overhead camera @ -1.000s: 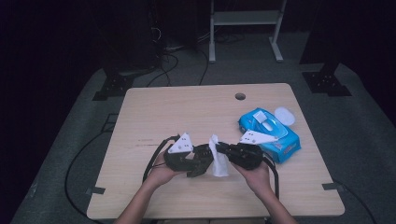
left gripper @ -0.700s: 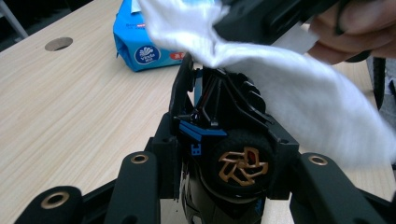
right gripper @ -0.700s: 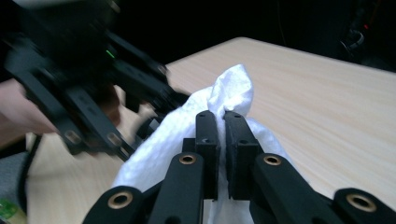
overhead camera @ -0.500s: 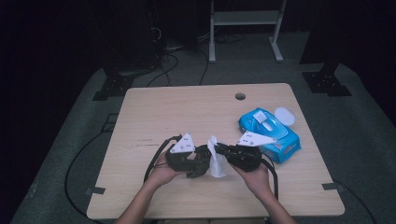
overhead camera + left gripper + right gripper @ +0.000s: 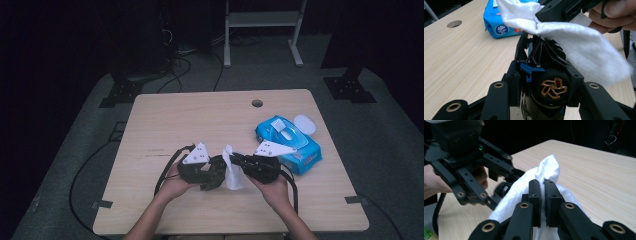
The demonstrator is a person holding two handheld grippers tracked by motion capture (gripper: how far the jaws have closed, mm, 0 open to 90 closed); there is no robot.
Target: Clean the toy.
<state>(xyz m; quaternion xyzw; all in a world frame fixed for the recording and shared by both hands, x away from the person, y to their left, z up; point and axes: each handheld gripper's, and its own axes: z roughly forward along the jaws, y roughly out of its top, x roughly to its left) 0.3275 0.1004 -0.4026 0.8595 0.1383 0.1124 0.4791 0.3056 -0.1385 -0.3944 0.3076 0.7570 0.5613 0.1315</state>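
Two grippers: right gripper (image 5: 543, 185) pinching one white wipe (image 5: 549, 166), left gripper (image 5: 541, 75) clamping one black gadget (image 5: 550, 86).

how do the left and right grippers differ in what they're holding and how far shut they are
The right gripper has its fingers pressed nearly together, pinching the thin white wipe; the left gripper stands wider, clamped on a bulky black object with a gold emblem. The right gripper holds the wipe up over that object, while the left gripper holds the object beneath the draped wipe. Both are hand-held above the wooden table, meeting near its front edge.
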